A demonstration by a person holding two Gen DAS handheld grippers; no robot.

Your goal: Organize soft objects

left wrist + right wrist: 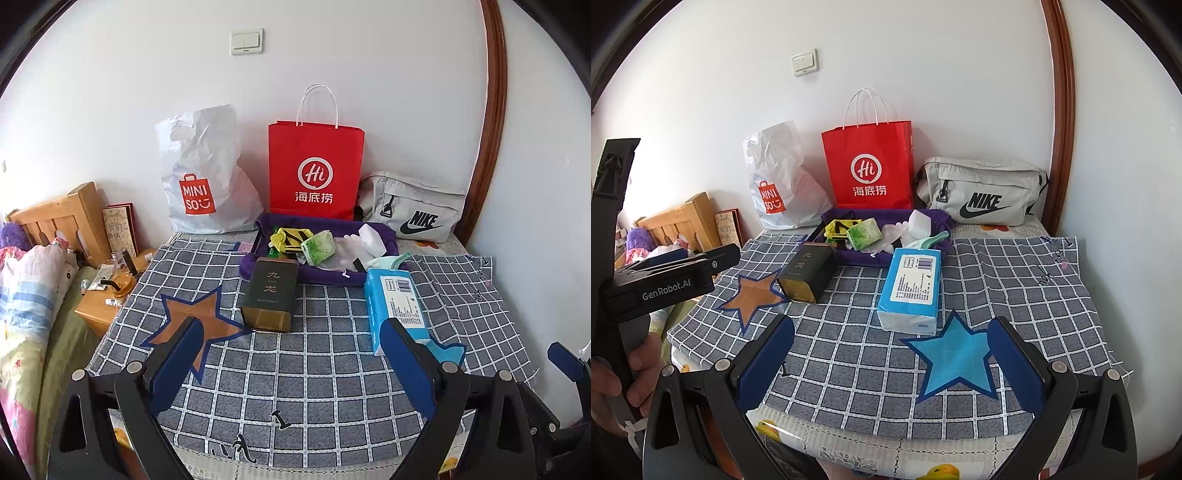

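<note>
Blue tissue pack [911, 291] lying flat on checked cloth [849, 362] between dark tin [807, 275] and blue star [955, 360], likely light and squashy, best pinched across its narrow sides; both jaws open, empty.
</note>
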